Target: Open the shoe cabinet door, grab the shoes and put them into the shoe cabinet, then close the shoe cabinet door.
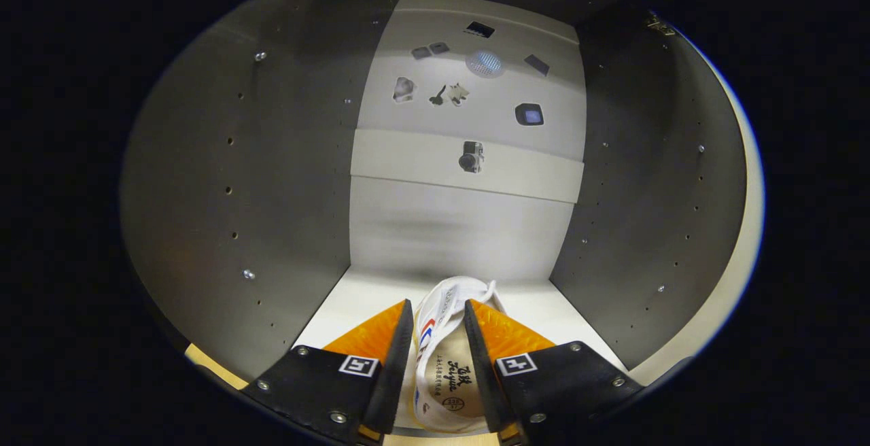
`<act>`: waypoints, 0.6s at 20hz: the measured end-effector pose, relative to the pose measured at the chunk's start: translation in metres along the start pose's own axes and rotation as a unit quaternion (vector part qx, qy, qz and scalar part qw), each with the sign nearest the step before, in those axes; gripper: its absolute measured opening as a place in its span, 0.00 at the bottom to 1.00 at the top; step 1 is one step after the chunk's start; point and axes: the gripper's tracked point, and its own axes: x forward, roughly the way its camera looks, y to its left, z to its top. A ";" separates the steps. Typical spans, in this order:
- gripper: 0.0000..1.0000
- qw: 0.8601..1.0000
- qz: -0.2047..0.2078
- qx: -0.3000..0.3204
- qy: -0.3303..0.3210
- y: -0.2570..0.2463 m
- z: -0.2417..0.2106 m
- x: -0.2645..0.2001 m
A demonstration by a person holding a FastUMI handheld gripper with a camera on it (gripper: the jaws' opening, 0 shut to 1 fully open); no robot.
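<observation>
Fingers of the gripper [438, 337] stand close together with a white shoe [445, 357] pinched between them, each one pressing a side of it, so the gripper is narrowed down to the shoe's width and holding it. The shoe is seen from above and behind: its opening faces the camera, the insole carries dark printed writing and a round stamp (too small to make out), and a red and blue mark shows on the inner edge by the left finger. The toe end reaches just beyond the fingertips, toward the back of the cabinet.

Beneath the shoe lies the pale floor [544, 310] of the shoe cabinet; whether the sole touches it cannot be told. The gripper and the shoe are inside the compartment, between its two side walls. The left wall [238, 194] and the right wall [646, 194] are grey, both dotted with rows of small shelf-pin holes and a few screw heads. Straight ahead stands the light back panel [469, 221], crossed by a paler horizontal band. Small dark stickers or cut-outs [471, 157] are scattered on its upper part, among them one round mesh-like patch [484, 63].
</observation>
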 end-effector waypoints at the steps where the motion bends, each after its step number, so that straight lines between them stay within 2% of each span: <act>1: 0.50 1.000 0.002 0.004 -0.004 0.001 0.003 -0.002; 7: 0.70 0.999 0.007 0.022 -0.029 -0.006 0.023 -0.025; 10: 0.87 0.999 0.006 0.028 -0.046 -0.014 0.038 -0.050; 12: 0.93 0.998 0.002 0.033 -0.057 -0.021 0.048 -0.070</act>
